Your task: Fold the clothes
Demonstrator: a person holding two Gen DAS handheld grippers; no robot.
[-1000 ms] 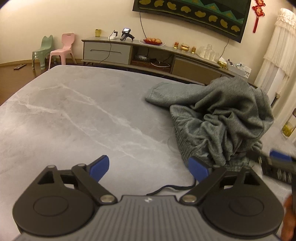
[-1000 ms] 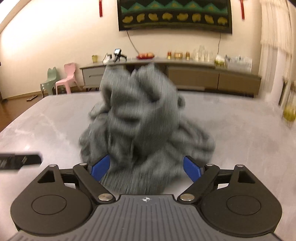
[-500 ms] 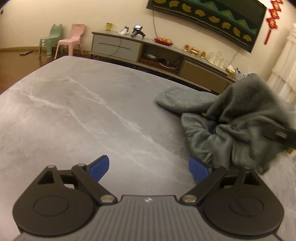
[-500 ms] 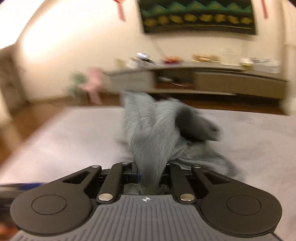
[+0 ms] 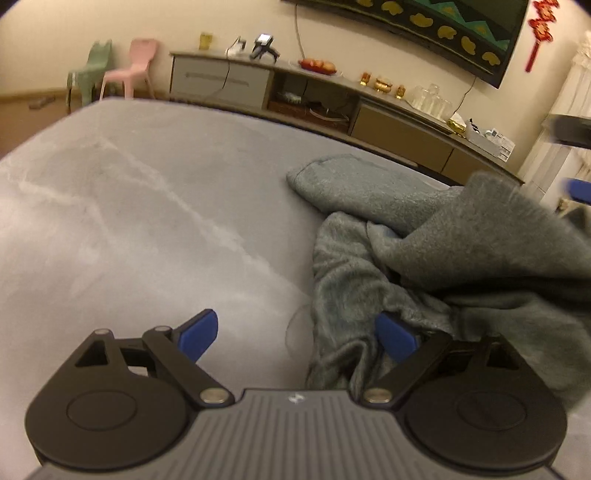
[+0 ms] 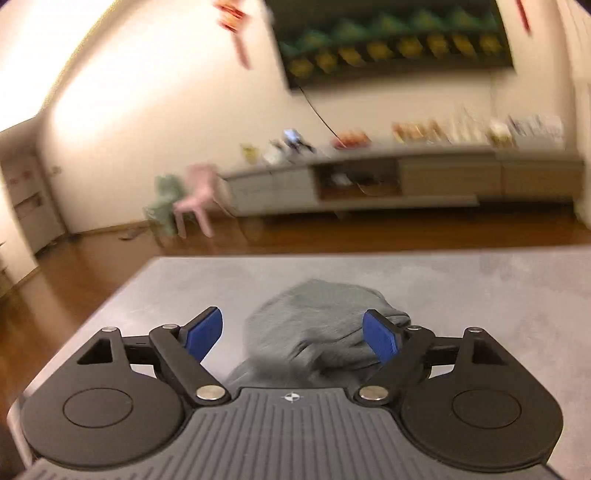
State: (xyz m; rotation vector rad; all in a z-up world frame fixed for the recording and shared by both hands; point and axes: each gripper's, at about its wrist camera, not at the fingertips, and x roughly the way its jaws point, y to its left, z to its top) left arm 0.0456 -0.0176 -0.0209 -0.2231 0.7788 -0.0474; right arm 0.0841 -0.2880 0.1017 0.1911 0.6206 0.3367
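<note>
A crumpled grey fleece garment (image 5: 436, 251) lies in a heap on the right part of the grey marble table (image 5: 140, 221). My left gripper (image 5: 297, 334) is open, low over the table, with its right fingertip (image 5: 395, 336) against the garment's near edge. My right gripper (image 6: 293, 334) is open and empty, above the garment (image 6: 317, 325), which shows between and below its fingers. The right gripper's blue tip shows at the right edge of the left wrist view (image 5: 580, 188).
A long TV cabinet (image 5: 332, 99) with small items stands behind the table, under a dark wall hanging (image 5: 424, 22). A green chair (image 5: 88, 70) and a pink chair (image 5: 133, 66) stand at the far left. The table's left edge (image 6: 110, 295) drops to a wooden floor.
My right gripper was shut on the garment and lifting it; it has let go, opened and risen. The garment has dropped into a lower heap. My left gripper has moved closer to it.
</note>
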